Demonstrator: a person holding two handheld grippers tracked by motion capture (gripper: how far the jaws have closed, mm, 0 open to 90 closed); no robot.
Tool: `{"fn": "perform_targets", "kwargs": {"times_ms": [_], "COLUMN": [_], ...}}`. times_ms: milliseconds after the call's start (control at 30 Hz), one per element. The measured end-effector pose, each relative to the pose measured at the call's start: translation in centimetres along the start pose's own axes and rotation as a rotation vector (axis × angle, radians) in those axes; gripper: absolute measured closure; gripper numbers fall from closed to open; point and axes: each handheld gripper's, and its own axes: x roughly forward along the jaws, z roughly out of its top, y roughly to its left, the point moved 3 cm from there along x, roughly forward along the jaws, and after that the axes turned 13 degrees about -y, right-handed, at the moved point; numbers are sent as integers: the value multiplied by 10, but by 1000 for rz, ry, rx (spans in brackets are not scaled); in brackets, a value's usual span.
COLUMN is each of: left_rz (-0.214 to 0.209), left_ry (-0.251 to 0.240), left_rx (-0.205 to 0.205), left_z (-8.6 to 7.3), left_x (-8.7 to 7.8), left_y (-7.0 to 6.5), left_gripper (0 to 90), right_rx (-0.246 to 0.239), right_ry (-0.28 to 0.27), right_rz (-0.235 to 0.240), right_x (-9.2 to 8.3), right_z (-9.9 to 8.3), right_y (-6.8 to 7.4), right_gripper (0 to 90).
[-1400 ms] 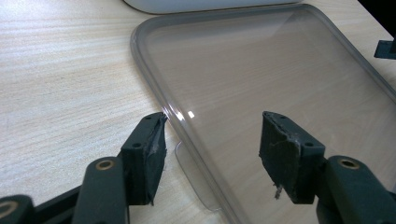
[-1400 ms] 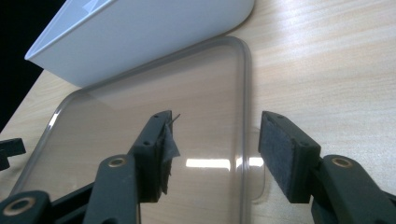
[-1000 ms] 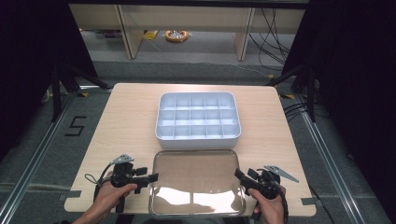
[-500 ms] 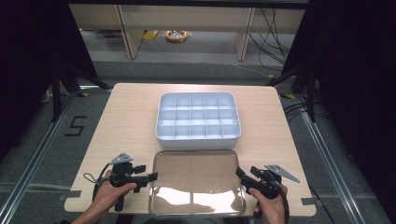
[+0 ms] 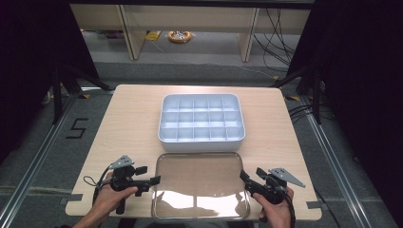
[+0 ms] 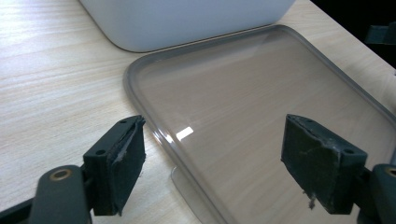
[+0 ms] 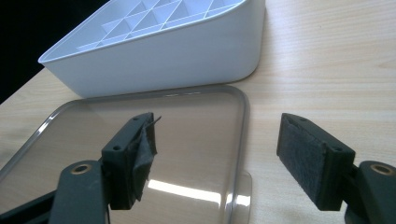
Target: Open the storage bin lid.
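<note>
1. Since the earlier frame both hands have barely shifted. The left gripper [image 5: 153, 180] still sits at the clear lid's [image 5: 199, 183] left edge, the right gripper [image 5: 244, 177] at its right edge.
2. One lid lies at the tabletop's [image 5: 128, 118] near edge; one white divided tray [image 5: 202, 118] sits mid-table, just behind it.
3. Both grippers' jaws are spread wide, holding nothing.
4. The forearms are cut off.

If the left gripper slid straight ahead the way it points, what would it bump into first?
Probably the clear lid. The left gripper is open, its jaws standing either side of the lid's near edge, so that edge would pass between them. The white divided tray lies beyond; depth is hard to judge.
</note>
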Motion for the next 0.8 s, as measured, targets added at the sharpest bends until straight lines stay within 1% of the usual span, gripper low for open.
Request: {"fn": "perform_targets", "kwargs": {"times_ms": [33,67,100,133,167,200,233,267,300,333,367,400,433,467,500,533,567,600,633,667,700,733,767,800], "left_rz": [0,-4,-5,-4,-8,-9,-10,-9,-8,-8,-10,-5,-6,-8,-11,-5,-9,-5,-10,-10,-11,-9,-14,-17], "left_ry": [-3,0,-8,-6,-10,-15,-20,-15,-22,-21,-21,-17,-26,-13,-14,-15,-13,-19,-18,-20,-12,-17,-16,-12], "left_rx": [2,9,9,16,17,18,20,22,22,22,22,22,19,25,28,28,34,27,27,26,33,31,33,25], "left_z": [0,0,0,0,-1,-1,-1,-1,-1,-2,-2,-2,-3,-3,-3,-3,-4,-4,-5,-5,-5,-6,-6,-7], "left_x": [-1,-1,-2,-3,-4,-5,-6,-8,-10,-11,-12,-14,-15,-17,-19,-20,-21,-22,-23,-24,-26,-27,-27,-28], "left_y": [-1,-1,-2,-3,-4,-5,-5,-5,-6,-5,-5,-5,-5,-5,-4,-5,-4,-5,-5,-6,-6,-6,-6,-6], "left_gripper": [208,207,206,206,205,205,204,203,203,203,204,203,203,203,203,203,203,203,203,204,203,203,204,203], "right_rx": [64,-2,8,-11,158,29,-38,-53,-41,-65,-58,-109,-114,-134,-107,-121,-110,-107,-128,-117,-122,-89,-136,-129], "right_ry": [18,-10,-3,-10,94,12,-3,-13,-9,-11,-4,-16,-18,-23,-19,-20,-23,-7,4,-16,-24,-11,-22,-14], "right_rz": [-19,6,-3,9,-53,-1,21,25,23,31,33,45,51,50,49,51,47,30,33,47,42,29,56,62], "right_x": [-2,-1,-2,-2,-11,-5,-5,-6,-8,-9,-11,-11,-12,-14,-16,-18,-19,-23,-25,-25,-26,-29,-29,-31], "right_z": [-1,0,0,0,-1,-2,-1,-2,-2,-3,-3,-3,-4,-4,-5,-5,-6,-6,-7,-8,-8,-9,-9,-10], "right_y": [5,1,2,1,16,7,4,4,7,6,8,4,4,3,6,3,3,4,2,2,1,5,2,4], "right_gripper": [290,288,287,284,283,283,283,281,278,274,272,269,263,253,246,241,229,219,218,214,205,201,199,199]}}
